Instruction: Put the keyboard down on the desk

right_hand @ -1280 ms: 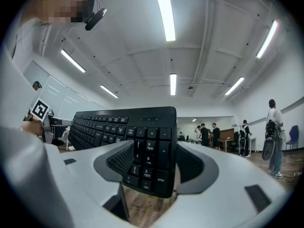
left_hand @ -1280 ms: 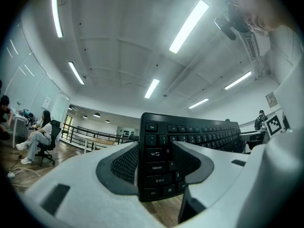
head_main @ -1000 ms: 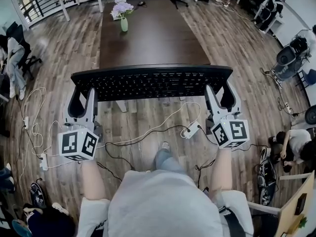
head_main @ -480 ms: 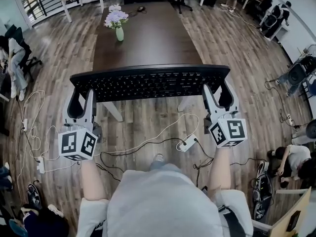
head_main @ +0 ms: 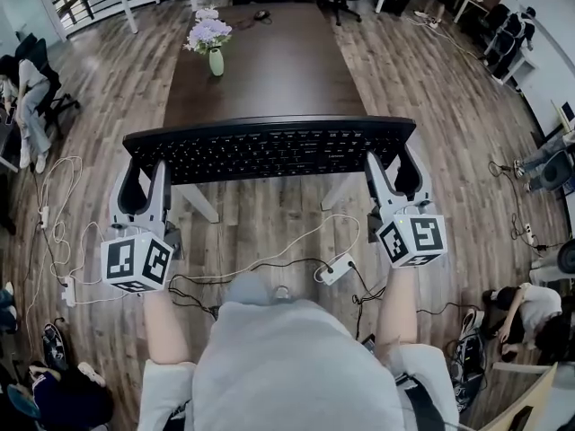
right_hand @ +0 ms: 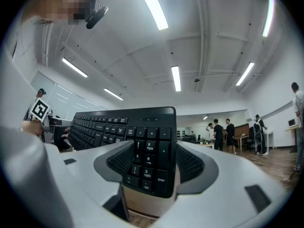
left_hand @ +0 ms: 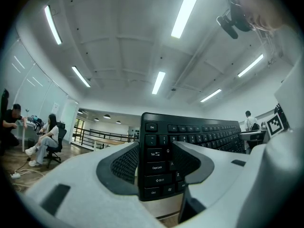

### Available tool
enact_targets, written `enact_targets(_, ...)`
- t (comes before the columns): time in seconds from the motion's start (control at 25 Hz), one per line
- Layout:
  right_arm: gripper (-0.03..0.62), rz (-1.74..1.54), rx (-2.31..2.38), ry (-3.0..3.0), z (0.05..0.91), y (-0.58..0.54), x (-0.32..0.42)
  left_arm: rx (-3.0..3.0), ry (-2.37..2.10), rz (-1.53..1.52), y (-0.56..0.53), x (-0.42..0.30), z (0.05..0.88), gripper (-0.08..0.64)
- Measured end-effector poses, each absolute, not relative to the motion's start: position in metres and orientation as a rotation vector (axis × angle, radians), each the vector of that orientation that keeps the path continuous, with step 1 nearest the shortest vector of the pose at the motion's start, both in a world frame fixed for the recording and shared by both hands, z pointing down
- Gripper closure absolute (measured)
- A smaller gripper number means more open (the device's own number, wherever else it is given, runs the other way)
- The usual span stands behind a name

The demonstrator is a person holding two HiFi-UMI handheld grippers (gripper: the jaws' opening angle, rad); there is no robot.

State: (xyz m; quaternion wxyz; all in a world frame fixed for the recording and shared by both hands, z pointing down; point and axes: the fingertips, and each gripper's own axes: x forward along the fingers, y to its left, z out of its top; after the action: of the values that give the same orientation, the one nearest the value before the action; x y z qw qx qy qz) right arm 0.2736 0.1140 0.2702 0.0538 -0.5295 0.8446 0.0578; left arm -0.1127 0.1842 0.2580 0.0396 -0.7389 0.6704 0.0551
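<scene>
Two grips hold: left tool [head_main: 144, 178] and right tool [head_main: 395, 172] each clamp one end of the keyboard [head_main: 269, 151], mid-carry. Next, I lower it level onto the worktop [head_main: 269, 70].

Key legends on the keyboard [left_hand: 199, 134]
Between the left gripper's [left_hand: 154, 163] jaws the keys read Esc, Tab, Caps Lock, Shift, Ctrl; between the right gripper's [right_hand: 149, 167] jaws, PgUp, PgDn, Enter.

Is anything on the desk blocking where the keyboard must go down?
Nothing visible does. The desk is bare just beyond the keyboard, held at its ends by the left tool and right tool. A vase of flowers stands far back, at the left.
</scene>
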Motion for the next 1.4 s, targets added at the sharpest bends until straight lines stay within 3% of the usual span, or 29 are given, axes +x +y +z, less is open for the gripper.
enact_targets(0.56, 0.331, 0.169, -1.644, 2.550, 0.257, 0.022, 0.293, -2.292, 2.031, 0.177, 0.083, -0.095, 0.246, 0.354)
enact_targets(1.4, 0.331, 0.105, -1.757, 2.526, 0.267, -0.148, 0.226, -2.391, 1.987, 0.129, -0.114, -0.165, 0.255, 0.354)
